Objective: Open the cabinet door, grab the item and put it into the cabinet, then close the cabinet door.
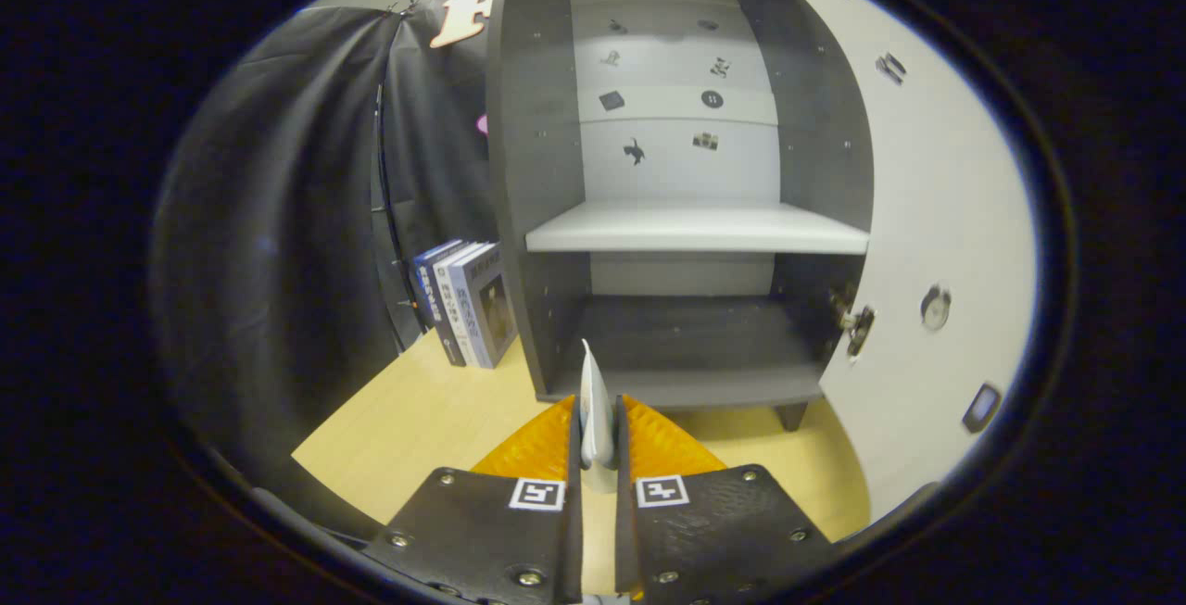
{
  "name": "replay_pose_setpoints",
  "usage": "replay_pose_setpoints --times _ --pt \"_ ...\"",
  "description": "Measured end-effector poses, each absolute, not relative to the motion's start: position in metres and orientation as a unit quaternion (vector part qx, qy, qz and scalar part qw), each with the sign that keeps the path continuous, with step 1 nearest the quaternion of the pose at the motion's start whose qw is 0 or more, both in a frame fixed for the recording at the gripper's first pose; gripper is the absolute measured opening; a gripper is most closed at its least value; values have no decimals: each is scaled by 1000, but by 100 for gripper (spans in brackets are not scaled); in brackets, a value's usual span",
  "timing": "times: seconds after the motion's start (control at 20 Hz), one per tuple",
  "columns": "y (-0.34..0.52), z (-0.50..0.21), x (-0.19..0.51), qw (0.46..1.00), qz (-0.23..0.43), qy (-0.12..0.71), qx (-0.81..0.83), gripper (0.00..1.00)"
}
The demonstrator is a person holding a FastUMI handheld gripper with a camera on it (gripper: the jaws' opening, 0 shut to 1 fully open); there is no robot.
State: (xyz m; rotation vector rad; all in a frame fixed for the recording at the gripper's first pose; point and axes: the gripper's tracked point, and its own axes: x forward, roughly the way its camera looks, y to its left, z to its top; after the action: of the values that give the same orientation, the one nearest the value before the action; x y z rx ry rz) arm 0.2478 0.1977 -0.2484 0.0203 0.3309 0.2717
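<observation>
- Your gripper [598, 429] has its jaws nearly together, both fingers pressed on a thin white item [594, 406] standing on edge between them.
- The item is flat and pale, its tip pointing up toward the cabinet [547, 170].
- Just beyond, the cabinet stands open, door [936, 216] swung right.
- Books [468, 304] lean at its left on the table [426, 420].

table [417, 429]: light wood | on it: cabinet [556, 216] (door open), books [468, 304] beside it
</observation>
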Motion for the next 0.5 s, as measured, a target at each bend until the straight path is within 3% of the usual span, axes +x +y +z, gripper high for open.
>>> replay_pose_setpoints --times 0.25,0.5 --pt "179 -162 293 982 126 139 -2 14" --pt "166 -121 353 982 113 150 -10 14"
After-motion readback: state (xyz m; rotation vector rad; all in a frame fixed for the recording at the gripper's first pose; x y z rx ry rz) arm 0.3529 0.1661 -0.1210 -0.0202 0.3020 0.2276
